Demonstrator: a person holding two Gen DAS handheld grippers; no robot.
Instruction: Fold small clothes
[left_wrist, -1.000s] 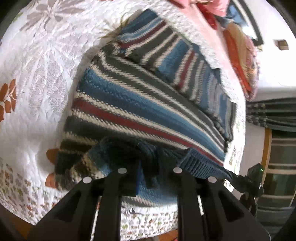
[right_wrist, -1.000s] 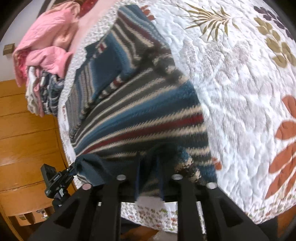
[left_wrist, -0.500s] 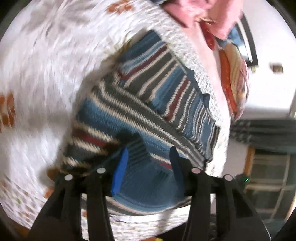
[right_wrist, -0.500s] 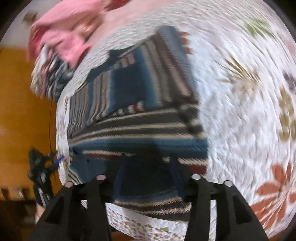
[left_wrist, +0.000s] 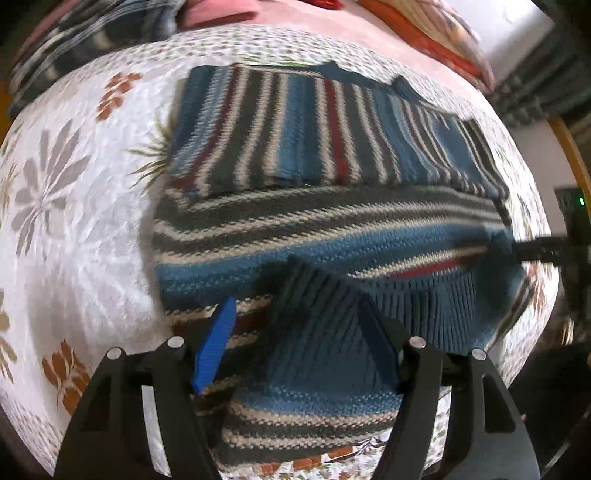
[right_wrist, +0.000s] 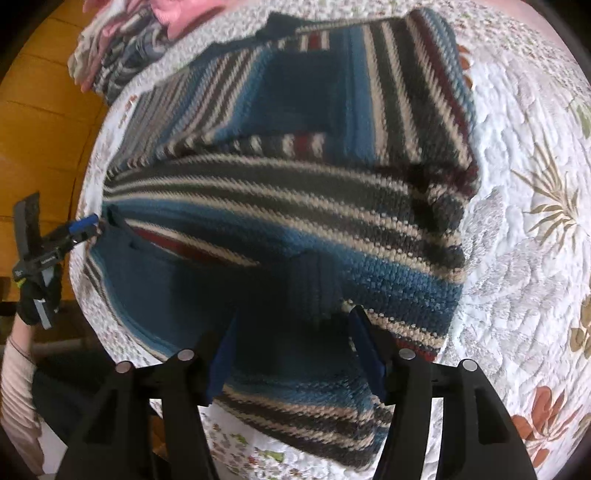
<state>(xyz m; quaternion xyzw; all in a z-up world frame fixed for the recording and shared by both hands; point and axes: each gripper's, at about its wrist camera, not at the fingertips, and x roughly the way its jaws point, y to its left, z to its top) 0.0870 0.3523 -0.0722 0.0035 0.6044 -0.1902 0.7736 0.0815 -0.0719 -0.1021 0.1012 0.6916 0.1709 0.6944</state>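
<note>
With both jaws spread wide and holding nothing, the left gripper (left_wrist: 299, 339) and right gripper (right_wrist: 295, 343) hover over the blue, grey and cream striped knitted sweater (left_wrist: 332, 221); best pinch the ribbed hem squarely.

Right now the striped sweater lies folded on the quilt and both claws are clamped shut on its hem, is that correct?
Not quite: both claws are open. The left wrist view shows the left claw spread over the striped sweater, and the right wrist view shows the right claw likewise. The sweater does lie folded on the quilt.
</note>
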